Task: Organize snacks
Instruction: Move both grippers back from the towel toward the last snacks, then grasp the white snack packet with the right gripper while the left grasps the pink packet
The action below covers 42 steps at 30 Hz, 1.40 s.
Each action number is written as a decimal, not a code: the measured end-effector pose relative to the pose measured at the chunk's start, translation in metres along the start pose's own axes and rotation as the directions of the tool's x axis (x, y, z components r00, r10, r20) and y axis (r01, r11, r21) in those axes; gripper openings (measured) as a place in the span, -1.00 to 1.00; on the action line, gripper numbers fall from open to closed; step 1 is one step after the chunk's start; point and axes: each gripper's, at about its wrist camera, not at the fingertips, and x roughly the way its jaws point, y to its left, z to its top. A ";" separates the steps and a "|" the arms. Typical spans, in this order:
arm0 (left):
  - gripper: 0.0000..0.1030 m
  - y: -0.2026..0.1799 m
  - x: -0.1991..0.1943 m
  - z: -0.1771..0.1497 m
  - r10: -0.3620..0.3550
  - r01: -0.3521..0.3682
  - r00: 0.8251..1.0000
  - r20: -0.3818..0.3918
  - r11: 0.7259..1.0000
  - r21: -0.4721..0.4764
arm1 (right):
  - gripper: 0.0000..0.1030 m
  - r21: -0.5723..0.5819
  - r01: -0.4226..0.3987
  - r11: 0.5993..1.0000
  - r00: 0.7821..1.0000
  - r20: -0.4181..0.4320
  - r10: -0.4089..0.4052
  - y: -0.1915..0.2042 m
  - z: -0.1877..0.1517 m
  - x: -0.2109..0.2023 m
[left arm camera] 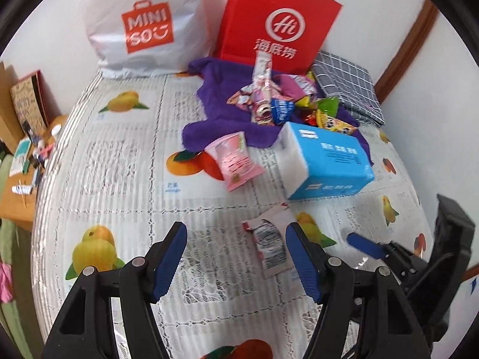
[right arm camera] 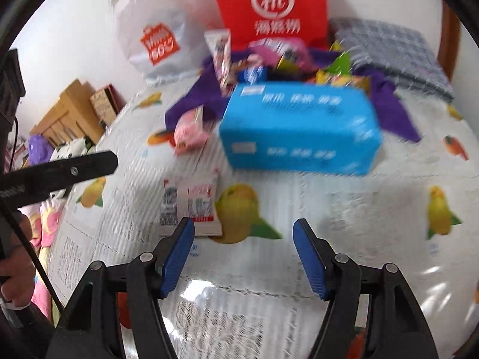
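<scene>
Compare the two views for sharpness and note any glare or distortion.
Left wrist view: mostly sharp, MINISO bag logo readable, slight blur on the red bag; fisheye bends the tablecloth lines. Right wrist view: motion-blurred throughout, print on the blue tissue pack smeared; glare patch on the tablecloth near the open right gripper.

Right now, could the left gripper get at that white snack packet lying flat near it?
Probably yes. The left gripper is open, and the white packet lies alone on the tablecloth just beyond its fingertips, nothing between them.
</scene>
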 end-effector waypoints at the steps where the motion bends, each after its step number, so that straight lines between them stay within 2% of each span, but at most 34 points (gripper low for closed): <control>1: 0.29 0.004 0.003 0.000 -0.002 0.002 1.000 -0.004 1.000 -0.012 | 0.33 0.007 -0.012 1.000 1.000 -0.017 0.012 0.001 0.000 0.007; 3: 0.29 0.011 0.008 0.001 -0.007 0.006 1.000 -0.012 1.000 -0.029 | 0.33 0.029 -0.036 0.999 0.998 -0.044 0.037 0.000 -0.002 0.019; 5: 0.29 0.017 0.014 0.001 -0.008 0.007 1.000 -0.022 0.999 -0.034 | 0.35 0.032 -0.033 0.999 0.999 -0.020 0.034 0.002 -0.004 0.024; 12: 0.29 0.034 0.024 0.001 -0.023 0.021 0.999 -0.038 0.997 -0.070 | 0.59 -0.007 -0.055 0.998 0.998 -0.015 0.055 0.017 0.002 0.034; 18: 0.29 0.046 0.027 0.002 -0.029 0.024 0.999 -0.044 0.995 -0.102 | 0.59 -0.024 -0.041 0.999 0.999 0.004 0.041 0.030 0.008 0.043; 23: 0.29 0.050 0.027 0.002 -0.021 0.016 0.999 -0.046 0.994 -0.105 | 0.60 -0.031 -0.061 0.998 0.998 -0.001 0.061 0.041 0.014 0.050; 25: 0.29 0.051 0.028 0.003 -0.016 0.011 0.999 -0.047 0.994 -0.107 | 0.66 -0.047 -0.047 0.998 0.999 -0.001 0.047 0.048 0.015 0.054; 28: 0.29 0.053 0.031 0.004 -0.009 0.003 0.999 -0.053 0.994 -0.113 | 0.67 -0.086 0.014 0.996 1.000 0.007 -0.014 0.060 0.015 0.059; 29: 0.29 0.054 0.032 0.005 -0.008 0.001 0.998 -0.054 0.993 -0.116 | 0.66 -0.098 0.030 0.995 0.999 0.015 -0.029 0.062 0.015 0.061; 31: 0.29 0.055 0.035 0.005 -0.003 -0.004 0.998 -0.061 0.993 -0.120 | 0.48 -0.126 0.073 0.989 0.997 0.042 -0.069 0.063 0.012 0.061; 33: 0.29 0.053 0.039 0.005 0.004 -0.011 0.998 -0.067 0.993 -0.117 | 0.19 -0.139 0.098 0.985 0.994 0.058 -0.091 0.058 0.010 0.058; 36: 0.28 0.048 0.047 0.007 0.002 -0.011 0.997 -0.079 0.994 -0.107 | 0.16 -0.140 0.051 0.989 0.998 0.050 -0.044 0.047 0.008 0.053; 42: 0.28 0.032 0.064 0.012 -0.048 0.040 0.995 -0.086 0.995 -0.088 | 0.15 -0.137 0.090 0.986 0.995 0.059 -0.083 0.016 -0.005 0.038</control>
